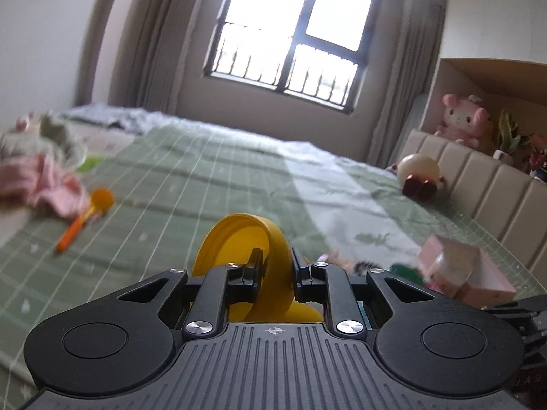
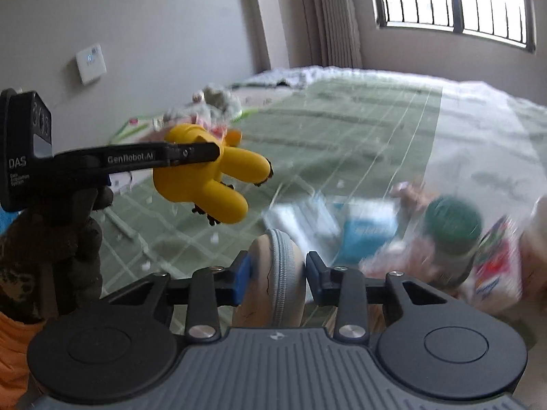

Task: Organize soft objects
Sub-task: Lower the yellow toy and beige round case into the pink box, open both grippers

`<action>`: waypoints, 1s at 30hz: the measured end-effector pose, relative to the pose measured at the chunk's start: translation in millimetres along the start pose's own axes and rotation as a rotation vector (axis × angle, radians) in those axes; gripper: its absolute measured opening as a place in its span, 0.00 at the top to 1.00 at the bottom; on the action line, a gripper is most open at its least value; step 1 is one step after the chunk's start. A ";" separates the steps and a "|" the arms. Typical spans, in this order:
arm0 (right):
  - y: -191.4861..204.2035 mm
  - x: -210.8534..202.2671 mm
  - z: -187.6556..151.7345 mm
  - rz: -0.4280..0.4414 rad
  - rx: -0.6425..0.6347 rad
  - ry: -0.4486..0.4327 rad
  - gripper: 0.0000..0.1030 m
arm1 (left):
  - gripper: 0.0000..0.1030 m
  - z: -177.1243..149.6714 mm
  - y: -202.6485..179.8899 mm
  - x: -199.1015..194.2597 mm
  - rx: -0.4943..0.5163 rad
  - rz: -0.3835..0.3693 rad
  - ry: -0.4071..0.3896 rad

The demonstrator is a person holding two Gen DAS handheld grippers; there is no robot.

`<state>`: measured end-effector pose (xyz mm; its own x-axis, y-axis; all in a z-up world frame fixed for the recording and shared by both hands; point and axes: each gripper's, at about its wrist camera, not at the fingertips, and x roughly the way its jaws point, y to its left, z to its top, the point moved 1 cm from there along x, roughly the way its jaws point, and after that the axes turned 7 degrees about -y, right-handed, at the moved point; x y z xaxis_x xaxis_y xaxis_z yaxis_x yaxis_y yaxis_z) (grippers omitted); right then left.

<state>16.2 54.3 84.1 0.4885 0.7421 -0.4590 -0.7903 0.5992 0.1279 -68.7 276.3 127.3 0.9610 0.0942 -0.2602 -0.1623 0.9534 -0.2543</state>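
The left gripper holds a yellow toy clear of the green quilt, its jaws narrowed onto the toy's body; the toy looks light and rubbery, and its rounded limbs (two project past the jaws in the right wrist view) would likely slip unless it is gripped across the thick trunk. The right gripper has its jaws drawn in against a tan zippered pouch, pads at its two faces beside the grey zip; it appears padded and light, probably yielding under pressure. Around them lie a pink cloth heap, an orange spoon, a round plush by the headboard and a blurred clutter of packets, which crowds any set-down near the right gripper.
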 end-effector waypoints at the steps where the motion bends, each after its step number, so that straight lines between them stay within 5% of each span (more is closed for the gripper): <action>1: -7.5 -8.6 8.5 -0.007 0.005 -0.025 0.66 | 0.81 6.9 -8.9 0.6 0.010 -0.009 -0.009; 5: -54.2 -55.7 44.0 -0.066 0.029 -0.152 0.66 | 0.81 38.8 -55.4 12.4 0.052 -0.091 -0.045; 10: -139.5 -120.8 72.6 -0.278 0.027 -0.284 0.66 | 0.83 72.7 -156.1 56.5 0.177 -0.283 -0.063; 16: -283.8 -146.9 46.9 -0.397 0.225 -0.193 0.62 | 0.83 85.3 -280.5 141.9 0.124 -0.504 -0.024; 19: -331.1 -151.3 3.4 -0.591 0.240 -0.130 0.54 | 0.81 62.5 -327.9 198.7 0.027 -0.608 0.137; 23: -339.3 -173.4 -47.7 -0.632 0.254 -0.141 0.43 | 0.80 -2.2 -360.4 253.8 0.077 -0.514 0.326; 30: -289.7 -167.4 -94.4 -0.632 0.151 -0.145 0.35 | 0.80 -34.6 -324.5 215.3 0.131 -0.477 0.260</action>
<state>128.4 -271.9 40.8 0.8940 0.2613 -0.3640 -0.2807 0.9598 -0.0005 183.1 -22.7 121.6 0.8315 -0.4146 -0.3698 0.3223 0.9021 -0.2869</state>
